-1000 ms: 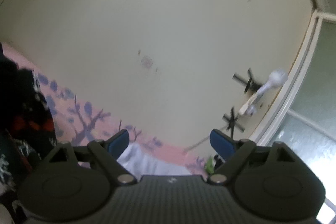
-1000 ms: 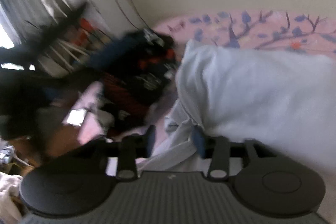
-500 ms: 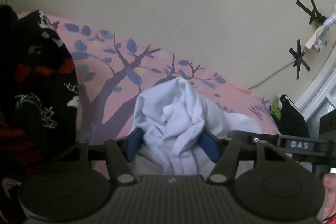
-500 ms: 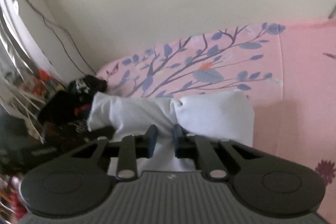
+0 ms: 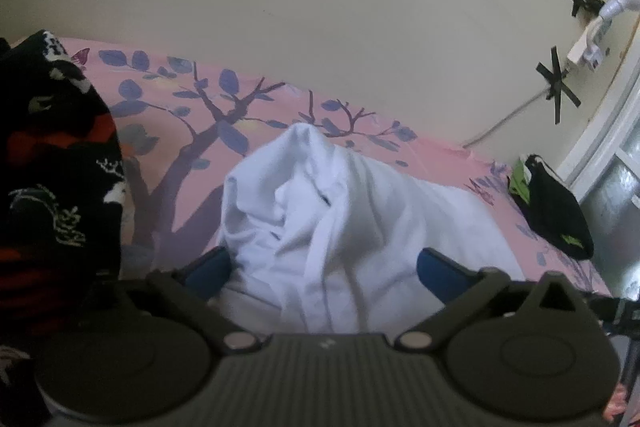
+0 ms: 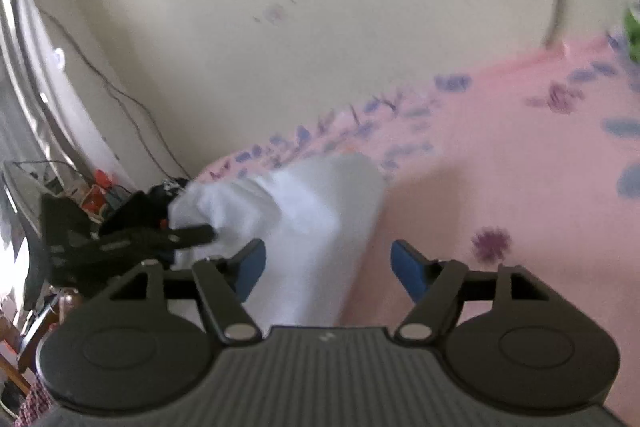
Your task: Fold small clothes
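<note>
A small white garment [image 5: 320, 211] lies bunched on the pink tree-print bedsheet [image 5: 176, 115]. My left gripper [image 5: 324, 267] is open, its blue pads on either side of the crumpled cloth. In the right wrist view the same white garment [image 6: 304, 219] lies ahead and to the left. My right gripper [image 6: 328, 267] is open above its right edge, holding nothing. The left gripper [image 6: 192, 233] shows there against the cloth's left end.
A pile of black, red and white patterned clothes [image 5: 52, 179] sits on the left. A black and green garment [image 5: 556, 207] lies at the bed's right end. The cream wall [image 5: 320, 27] runs behind the bed. Cables and clutter [image 6: 92, 195] are at the far left.
Both grippers have opened: the right one let go of the white garment and pulled back to the right; the left one's jaws spread wide around the bunched cloth.
</note>
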`<action>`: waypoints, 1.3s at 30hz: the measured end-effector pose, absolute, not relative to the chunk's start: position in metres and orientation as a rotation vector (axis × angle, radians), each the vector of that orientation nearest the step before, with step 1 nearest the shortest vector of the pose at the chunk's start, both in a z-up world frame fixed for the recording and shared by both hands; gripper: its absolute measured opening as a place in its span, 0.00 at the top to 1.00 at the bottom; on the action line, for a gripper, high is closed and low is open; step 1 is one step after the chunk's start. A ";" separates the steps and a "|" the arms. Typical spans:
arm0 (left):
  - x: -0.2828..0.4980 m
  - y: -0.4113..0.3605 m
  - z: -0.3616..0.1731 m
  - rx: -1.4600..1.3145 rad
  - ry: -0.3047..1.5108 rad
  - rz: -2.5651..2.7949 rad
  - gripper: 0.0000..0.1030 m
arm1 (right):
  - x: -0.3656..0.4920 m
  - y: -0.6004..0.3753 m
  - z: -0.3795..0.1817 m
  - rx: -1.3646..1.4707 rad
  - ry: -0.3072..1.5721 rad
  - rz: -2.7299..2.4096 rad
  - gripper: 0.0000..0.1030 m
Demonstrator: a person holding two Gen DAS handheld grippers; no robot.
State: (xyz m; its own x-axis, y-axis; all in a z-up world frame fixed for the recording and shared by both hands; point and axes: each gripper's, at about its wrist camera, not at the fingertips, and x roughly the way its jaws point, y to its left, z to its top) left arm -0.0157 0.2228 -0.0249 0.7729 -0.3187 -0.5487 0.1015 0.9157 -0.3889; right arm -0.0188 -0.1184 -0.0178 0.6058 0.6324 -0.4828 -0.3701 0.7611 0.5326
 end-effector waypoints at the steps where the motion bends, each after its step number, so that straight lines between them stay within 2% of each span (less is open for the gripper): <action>1: -0.016 0.222 -0.025 -0.343 0.652 -0.232 0.00 | -0.017 -0.120 -0.018 0.430 0.711 0.602 0.31; 4: -0.016 0.220 -0.025 -0.326 0.655 -0.229 0.00 | -0.012 -0.119 -0.020 0.439 0.713 0.631 0.18; 11: -0.017 0.216 -0.024 -0.307 0.657 -0.221 0.00 | -0.013 -0.116 -0.019 0.427 0.701 0.648 0.15; 13: -0.017 0.216 -0.024 -0.305 0.657 -0.220 0.00 | -0.011 -0.118 -0.021 0.446 0.705 0.670 0.09; 39: -0.017 0.215 -0.024 -0.299 0.658 -0.217 0.00 | -0.010 -0.120 -0.020 0.442 0.705 0.684 0.08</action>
